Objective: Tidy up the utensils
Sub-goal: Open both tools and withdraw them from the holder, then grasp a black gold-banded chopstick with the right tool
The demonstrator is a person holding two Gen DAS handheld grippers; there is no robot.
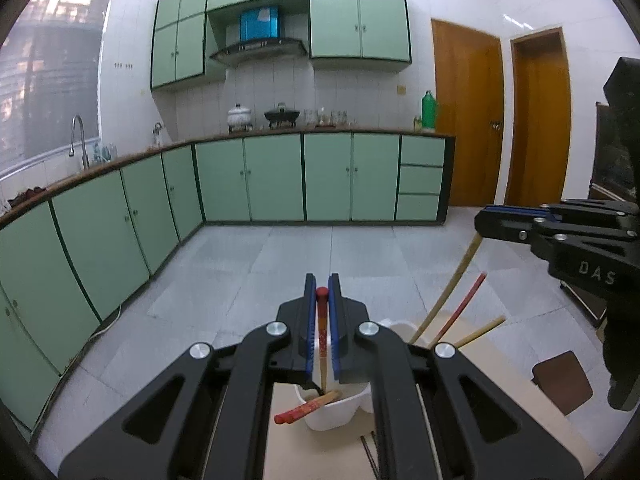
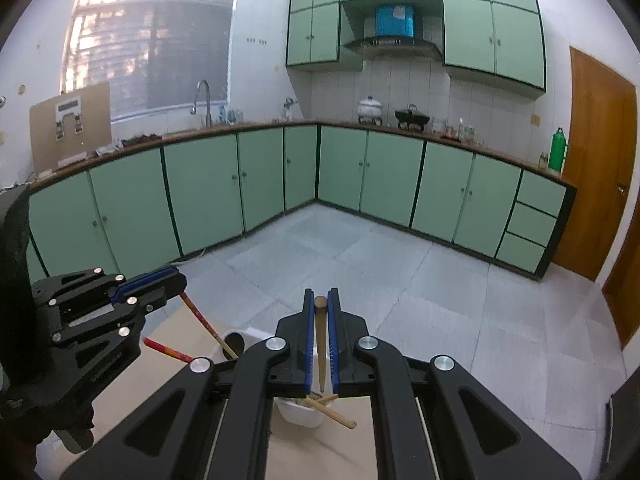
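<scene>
Chopsticks are mid-sort, and the job looks partly done rather than nearly finished. The left gripper [image 1: 322, 322] has its jaws pinched narrow on a red-tipped chopstick [image 1: 321, 316], which stands upright between the blue pads with its lower end reaching down toward the white holder [image 1: 340, 410] on the table [image 1: 516, 396]. The right gripper [image 2: 320, 334] is likewise closed tight on a plain wooden chopstick [image 2: 321, 344], held upright above the same holder [image 2: 298, 414]. Seen from the left wrist, a pair of red-ended chopsticks [image 1: 306, 408] leans out of the near compartment over the rim, while further sticks [image 1: 464, 304], one red and two pale, stand slanting from the far side of the holder, just below the right gripper [image 1: 516, 224]. From the right wrist, a wooden chopstick [image 2: 334, 414] pokes out over the holder's rim toward the camera, and a red one [image 2: 168, 350] lies beside the left gripper [image 2: 148, 286]; whether it rests on the table or in the holder cannot be told. My reading is that several sticks are already in the holder, apparently split by colour, though the compartments are largely hidden behind the jaws. Left to do: seat the two held chopsticks in their proper sides, then deal with those leaning out.
</scene>
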